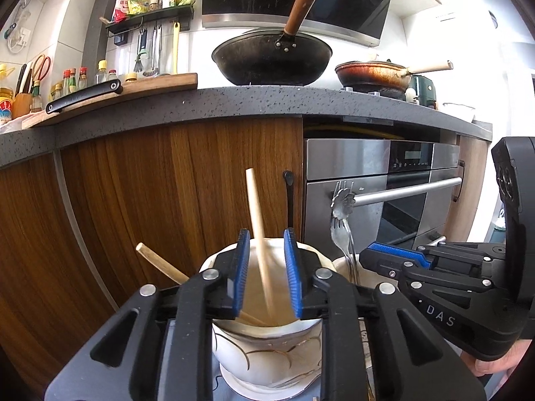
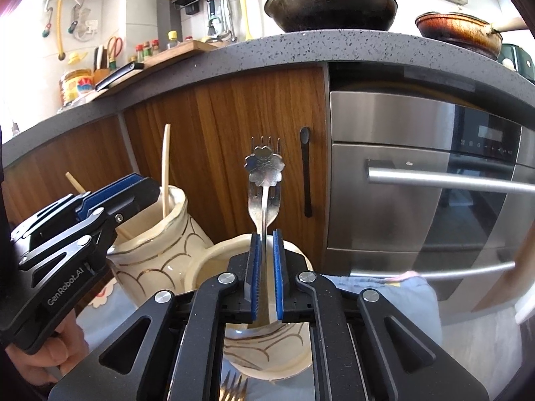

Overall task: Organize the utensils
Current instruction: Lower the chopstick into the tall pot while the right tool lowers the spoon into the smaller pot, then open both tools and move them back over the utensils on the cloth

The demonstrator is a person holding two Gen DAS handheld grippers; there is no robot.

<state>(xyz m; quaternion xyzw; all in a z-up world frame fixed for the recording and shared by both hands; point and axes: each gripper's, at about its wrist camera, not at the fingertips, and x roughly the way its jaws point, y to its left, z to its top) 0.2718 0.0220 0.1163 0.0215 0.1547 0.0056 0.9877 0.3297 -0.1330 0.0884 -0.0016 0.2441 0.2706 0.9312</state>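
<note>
In the left wrist view my left gripper stands open over a cream vase with gold lines. An upright wooden chopstick rises between its blue pads without touching them. A second chopstick leans out to the left. In the right wrist view my right gripper is shut on the thin stem of a flower-handled utensil that stands in a second cream cup. A fork stands tines up in the same cup. The left gripper hovers at the vase beside it.
Both cups stand on a blue patterned cloth in front of wooden cabinet doors and a steel oven. Above, the grey counter carries a black wok and a rusty pan. A gold fork lies below the right gripper.
</note>
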